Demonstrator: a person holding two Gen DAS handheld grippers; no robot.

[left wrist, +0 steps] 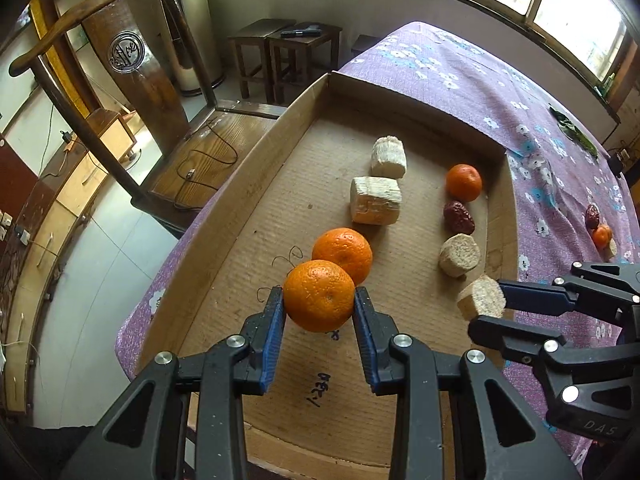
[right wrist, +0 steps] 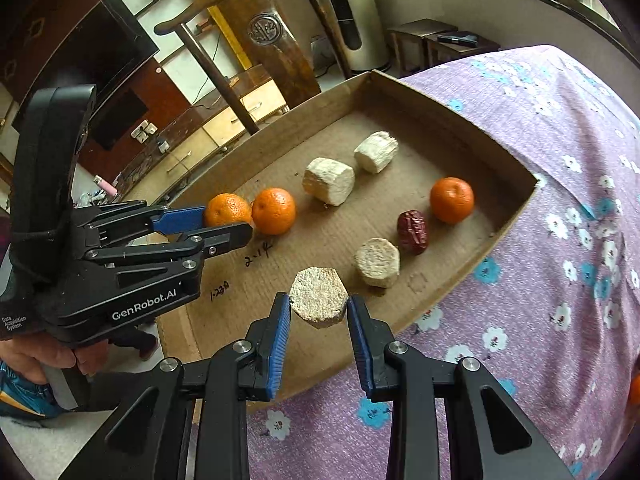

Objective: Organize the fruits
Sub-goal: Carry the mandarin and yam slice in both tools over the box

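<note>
In the left wrist view, the left gripper [left wrist: 319,302] sits at the bottom centre of the frame, its 2 blue pads pinching a tangerine [left wrist: 319,295] from either side. That held tangerine touches a second tangerine [left wrist: 343,254] lying just above it in the picture, on the floor of a shallow cardboard tray [left wrist: 248,184].

Higher in the tray, 2 pale cylindrical chunks [left wrist: 375,200] lie one behind the other, near the middle. Along the right side of the tray runs a column: a third tangerine [left wrist: 463,182] at the top, a red date [left wrist: 458,217] just below it, then a round beige chunk [left wrist: 460,255].

At the lower right of the same view, the right gripper [left wrist: 486,312] comes in from the right edge, clamped on another beige chunk [left wrist: 482,298] that hangs over the tray's right side.

The right wrist view shows this grip from behind: the right gripper [right wrist: 319,310], bottom centre, presses its pads on the hexagonal end of the beige chunk [right wrist: 319,300], which sits above the tray's near edge [right wrist: 452,304]. At the left of this frame a hand [right wrist: 48,360] holds the left gripper [right wrist: 224,220], its fingers closed around the tangerine [right wrist: 227,210].

The tray rests on a purple floral cloth [right wrist: 560,160]. In the left wrist view, more fruit [left wrist: 600,228] lies in a small cluster on the cloth at the right edge.
</note>
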